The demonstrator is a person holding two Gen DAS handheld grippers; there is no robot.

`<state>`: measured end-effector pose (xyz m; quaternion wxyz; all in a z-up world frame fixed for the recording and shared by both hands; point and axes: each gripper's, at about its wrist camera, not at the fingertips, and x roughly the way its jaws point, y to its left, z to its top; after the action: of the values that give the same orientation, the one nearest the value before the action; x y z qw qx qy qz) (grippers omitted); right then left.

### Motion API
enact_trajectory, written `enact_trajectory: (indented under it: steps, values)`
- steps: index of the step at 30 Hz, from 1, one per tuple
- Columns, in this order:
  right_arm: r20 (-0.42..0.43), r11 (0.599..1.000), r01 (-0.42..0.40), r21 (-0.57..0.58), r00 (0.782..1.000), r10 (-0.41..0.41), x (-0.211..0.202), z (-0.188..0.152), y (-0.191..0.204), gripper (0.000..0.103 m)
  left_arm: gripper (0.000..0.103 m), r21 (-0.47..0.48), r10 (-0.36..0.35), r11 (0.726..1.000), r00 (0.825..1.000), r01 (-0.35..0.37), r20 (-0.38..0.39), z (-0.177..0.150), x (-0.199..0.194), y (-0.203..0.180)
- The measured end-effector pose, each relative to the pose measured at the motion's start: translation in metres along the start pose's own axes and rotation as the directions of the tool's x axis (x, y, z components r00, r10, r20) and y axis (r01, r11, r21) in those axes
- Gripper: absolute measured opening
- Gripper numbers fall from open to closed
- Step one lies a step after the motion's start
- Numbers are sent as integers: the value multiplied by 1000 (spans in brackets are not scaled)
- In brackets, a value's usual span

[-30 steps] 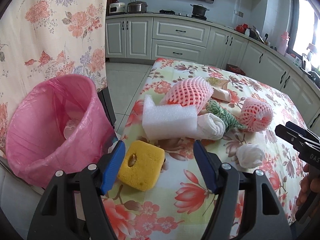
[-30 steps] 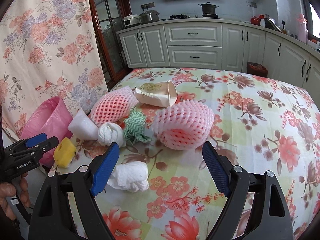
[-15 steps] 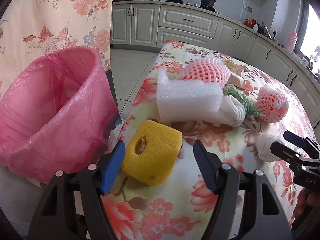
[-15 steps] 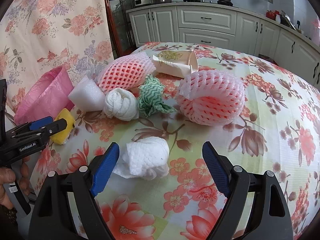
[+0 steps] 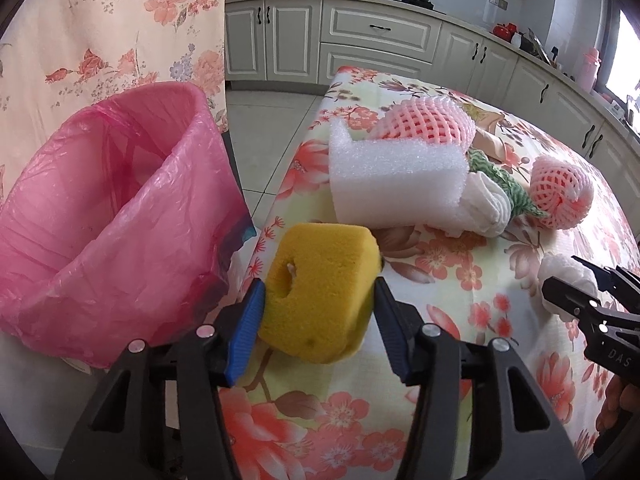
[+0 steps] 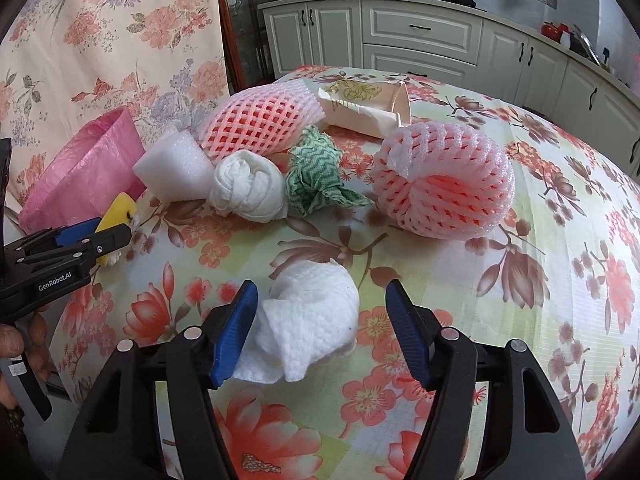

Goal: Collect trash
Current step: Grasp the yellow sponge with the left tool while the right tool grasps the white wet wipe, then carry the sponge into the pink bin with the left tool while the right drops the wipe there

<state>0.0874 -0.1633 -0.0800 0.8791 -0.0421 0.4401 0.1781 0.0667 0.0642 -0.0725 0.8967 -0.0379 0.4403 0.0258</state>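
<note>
Left tongs (image 5: 318, 314): my jaws are closing, both blue pads against the sides of the yellow sponge (image 5: 320, 292), which sits at the near left edge of the counter (image 5: 460, 280)
Right tongs (image 6: 322, 326): my jaws are closing around the white paper wad (image 6: 316, 316); the left pad touches its loose flap, the right pad stands clear of it
Pink bin bag (image 5: 108, 216): open-mouthed, just off the counter's left edge, close beside the sponge
White foam block (image 5: 396, 184): beyond the sponge, toward the far left of the counter
Rolled white cloth (image 6: 248, 186): just right of the foam block, touching it
Green crumpled cloth (image 6: 320, 176): right of the rolled cloth, mid-counter
Pink foam net (image 6: 260, 122): far side, behind the foam block and the rolled cloth
Second pink foam net (image 6: 444, 180): right of the green cloth, apart from the paper wad
Paper cup (image 6: 364, 108): lying on its side at the far end, between the two nets
Hands: fingers on each handle show at the frame edges
</note>
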Motion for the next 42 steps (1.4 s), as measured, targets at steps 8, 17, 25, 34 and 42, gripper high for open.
enact_trajectory:
  steps: [8, 17, 25, 34, 42]
  values:
    - [-7, 1000, -9, -9, 1000, 9, 1, -3, 1, 38, 44, 23, -20, 1000, 1000, 20, 6, -1, -6, -5]
    - [38, 1000, -6, -11, 999, 7, -13, 0, 0, 32, 42, 28, -42, 999, 999, 41, 32, 3, -18, -13]
    - [94, 1000, -5, -4, 996, 5, -31, 10, -1, 32, 42, 28, -53, 998, 995, 51, 79, 14, -38, -17]
    - [143, 1000, -23, 21, 990, 19, -49, 18, -6, 32, 42, 18, -66, 998, 990, 64, 129, 23, -58, -15]
    - [181, 998, -41, 38, 983, 34, -64, 27, -8, 32, 42, 1, -67, 998, 984, 68, 165, 27, -72, -6]
